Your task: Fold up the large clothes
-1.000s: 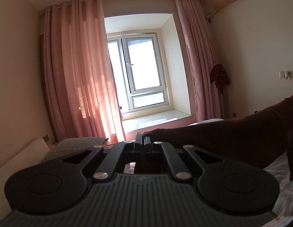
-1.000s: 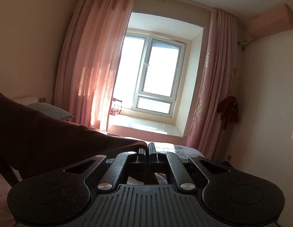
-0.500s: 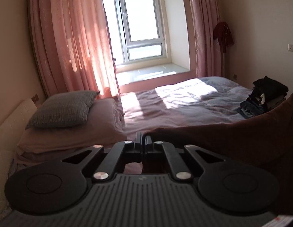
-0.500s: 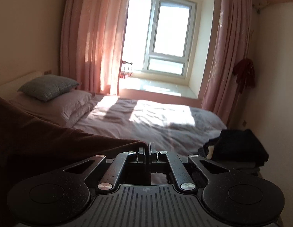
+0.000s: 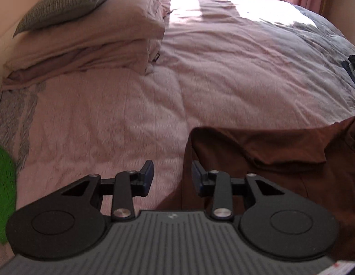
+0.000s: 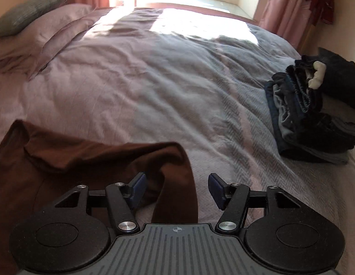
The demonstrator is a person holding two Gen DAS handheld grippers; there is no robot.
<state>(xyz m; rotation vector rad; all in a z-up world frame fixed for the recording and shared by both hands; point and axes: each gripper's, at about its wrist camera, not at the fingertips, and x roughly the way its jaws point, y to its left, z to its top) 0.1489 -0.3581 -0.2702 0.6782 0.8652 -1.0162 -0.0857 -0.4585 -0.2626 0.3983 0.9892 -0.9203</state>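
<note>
A large brown garment (image 5: pixel 269 160) lies on the pink bed cover (image 5: pixel 131 114), its top edge loosely folded over. My left gripper (image 5: pixel 172 175) hovers just over the garment's left edge, its jaws opening. That edge runs up between the fingers close to the right pad, and neither pad presses on it. In the right wrist view the same brown garment (image 6: pixel 74 160) fills the lower left. Its right corner sits between the fingers of my right gripper (image 6: pixel 177 184), whose jaws are opening wide and are clear of the cloth.
A stack of folded dark clothes (image 6: pixel 303 114) sits at the bed's right edge. Pink pillows (image 5: pixel 97 36) with a grey cushion (image 5: pixel 69 0) on top lie at the head, far left. Something green (image 5: pixel 3 183) shows at the left border. The window and curtains are beyond the bed.
Both grippers swung down from facing the window to facing the bed. Both were shut on the brown garment's edge and have opened, and the garment now lies on the cover.
</note>
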